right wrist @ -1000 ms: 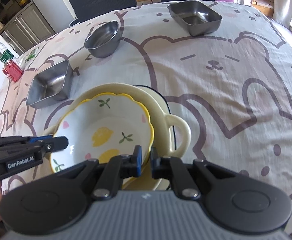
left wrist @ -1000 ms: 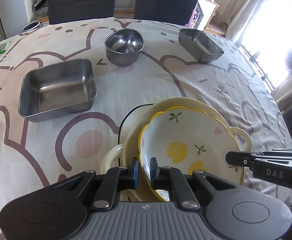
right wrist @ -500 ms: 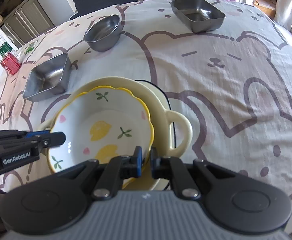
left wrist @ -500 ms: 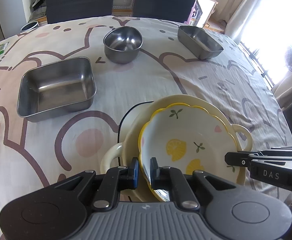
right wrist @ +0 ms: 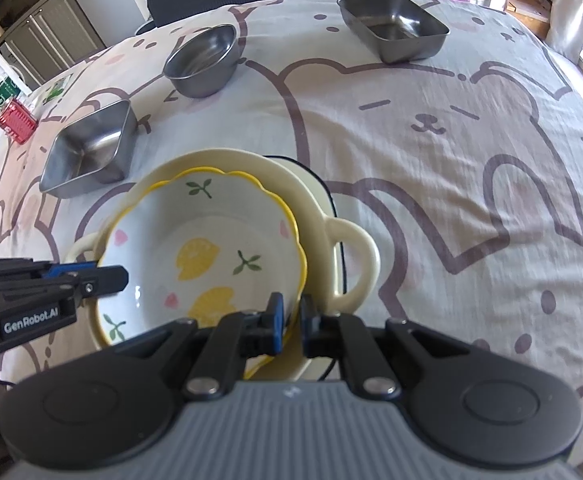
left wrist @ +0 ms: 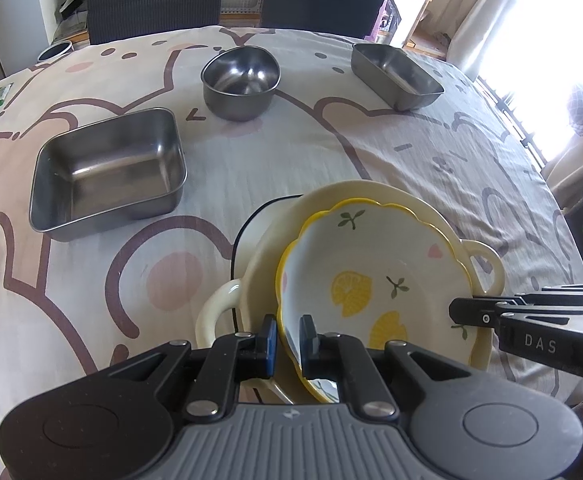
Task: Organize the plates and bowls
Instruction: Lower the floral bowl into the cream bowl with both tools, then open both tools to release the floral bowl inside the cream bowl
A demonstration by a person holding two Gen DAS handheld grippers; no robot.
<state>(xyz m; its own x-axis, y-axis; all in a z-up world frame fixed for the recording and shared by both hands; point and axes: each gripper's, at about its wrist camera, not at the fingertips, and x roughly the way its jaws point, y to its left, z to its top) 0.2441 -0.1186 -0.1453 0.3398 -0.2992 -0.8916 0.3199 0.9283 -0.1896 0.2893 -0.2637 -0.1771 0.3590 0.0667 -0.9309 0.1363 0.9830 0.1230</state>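
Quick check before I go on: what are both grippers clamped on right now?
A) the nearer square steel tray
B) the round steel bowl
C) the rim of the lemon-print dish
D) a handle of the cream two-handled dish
C: the left gripper and the right gripper each pinch opposite edges of the lemon-print dish, which sits over the cream two-handled dish.

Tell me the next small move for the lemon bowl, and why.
Probably lower it straight down. Both grippers, left and right, pinch opposite rims of the lemon bowl, which sits tilted inside the cream two-handled dish, not yet nested flat.
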